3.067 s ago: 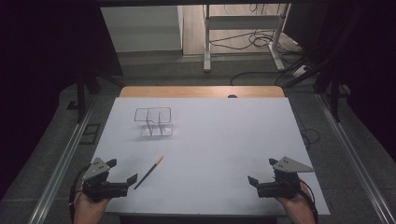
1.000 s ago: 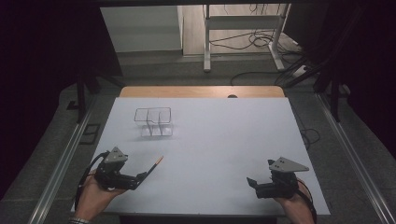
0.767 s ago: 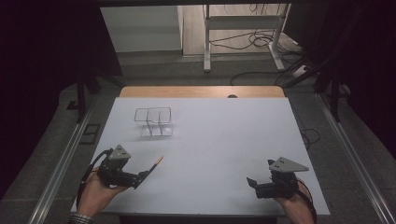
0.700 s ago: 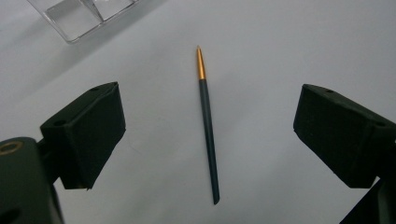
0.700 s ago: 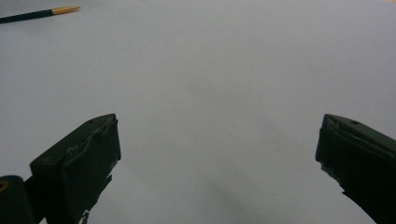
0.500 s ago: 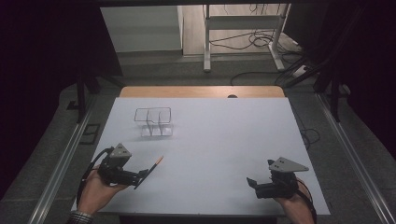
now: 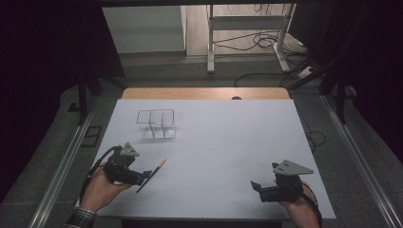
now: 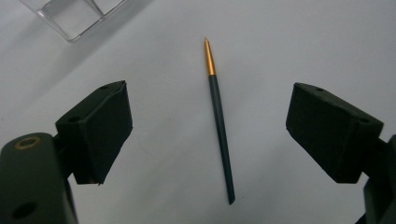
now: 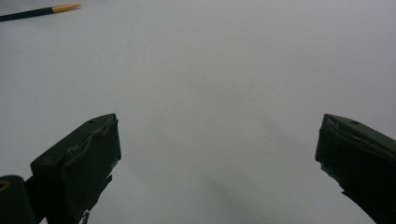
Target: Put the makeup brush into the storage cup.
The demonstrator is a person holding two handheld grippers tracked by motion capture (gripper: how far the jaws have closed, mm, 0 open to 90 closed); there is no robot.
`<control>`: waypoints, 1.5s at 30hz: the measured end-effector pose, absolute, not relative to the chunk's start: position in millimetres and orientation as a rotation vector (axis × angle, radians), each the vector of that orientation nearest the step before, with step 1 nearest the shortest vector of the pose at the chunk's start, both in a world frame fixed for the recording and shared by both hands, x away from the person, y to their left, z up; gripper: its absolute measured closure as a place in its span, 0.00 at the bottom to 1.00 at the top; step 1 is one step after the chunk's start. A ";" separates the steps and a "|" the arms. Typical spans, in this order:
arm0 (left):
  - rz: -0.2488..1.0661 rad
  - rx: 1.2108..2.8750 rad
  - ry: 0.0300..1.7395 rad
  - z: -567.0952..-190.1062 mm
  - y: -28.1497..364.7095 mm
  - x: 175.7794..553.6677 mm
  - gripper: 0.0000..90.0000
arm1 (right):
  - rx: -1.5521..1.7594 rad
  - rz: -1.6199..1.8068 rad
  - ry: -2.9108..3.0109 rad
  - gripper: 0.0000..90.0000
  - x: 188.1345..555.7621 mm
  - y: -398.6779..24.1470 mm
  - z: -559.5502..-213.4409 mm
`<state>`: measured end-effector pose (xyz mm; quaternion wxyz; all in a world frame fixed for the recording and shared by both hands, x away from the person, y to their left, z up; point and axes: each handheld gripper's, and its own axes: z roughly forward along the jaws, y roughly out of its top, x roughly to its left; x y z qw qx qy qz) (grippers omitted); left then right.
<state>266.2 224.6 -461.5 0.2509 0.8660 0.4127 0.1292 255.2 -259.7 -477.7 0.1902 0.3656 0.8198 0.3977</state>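
Observation:
A dark pen [image 7: 153,173] with a gold tip lies flat on the white table [image 7: 228,137] near its front left. My left gripper [image 7: 139,178] hovers over it. In the left gripper view the pen [image 8: 219,126] lies between the black jaws of that gripper [image 8: 208,93], clear of both pads. The jaws have just been closing and still stand wide, so it is open. My right gripper [image 7: 256,186] rests near the front right edge, open with nothing between its jaws [image 9: 218,123]. The pen [image 9: 39,11] is far off in the right gripper view.
A clear plastic holder with compartments [image 7: 156,122] stands behind the pen at the left; its corner [image 8: 74,16] is in the left gripper view. A wooden strip [image 7: 204,93] borders the table's far edge. Metal rails run along both sides.
My left gripper has moved from the front left corner forward and right until it straddles the pen. The pen and the right gripper have stayed where they were.

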 end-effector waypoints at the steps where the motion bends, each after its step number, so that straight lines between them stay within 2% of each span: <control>1: 0.353 2.363 1.119 -461.5 224.1 267.2 0.17 | 1.028 1.115 2.305 0.00 255.3 -259.6 -477.9; 15: 0.278 2.428 1.144 -459.6 216.7 283.5 0.17 | 1.027 1.111 2.309 0.00 255.3 -259.3 -478.2; 22: 0.238 2.461 1.159 -461.3 212.8 291.1 0.21 | 1.027 1.111 2.312 0.00 255.4 -259.1 -478.4; 30: 0.225 2.517 1.147 -461.0 206.1 298.5 0.28 | 1.023 1.106 2.317 0.01 255.3 -258.2 -478.8; 45: 0.172 2.549 1.143 -470.3 193.2 310.0 0.52 | 1.022 1.103 2.323 0.01 255.2 -257.7 -479.1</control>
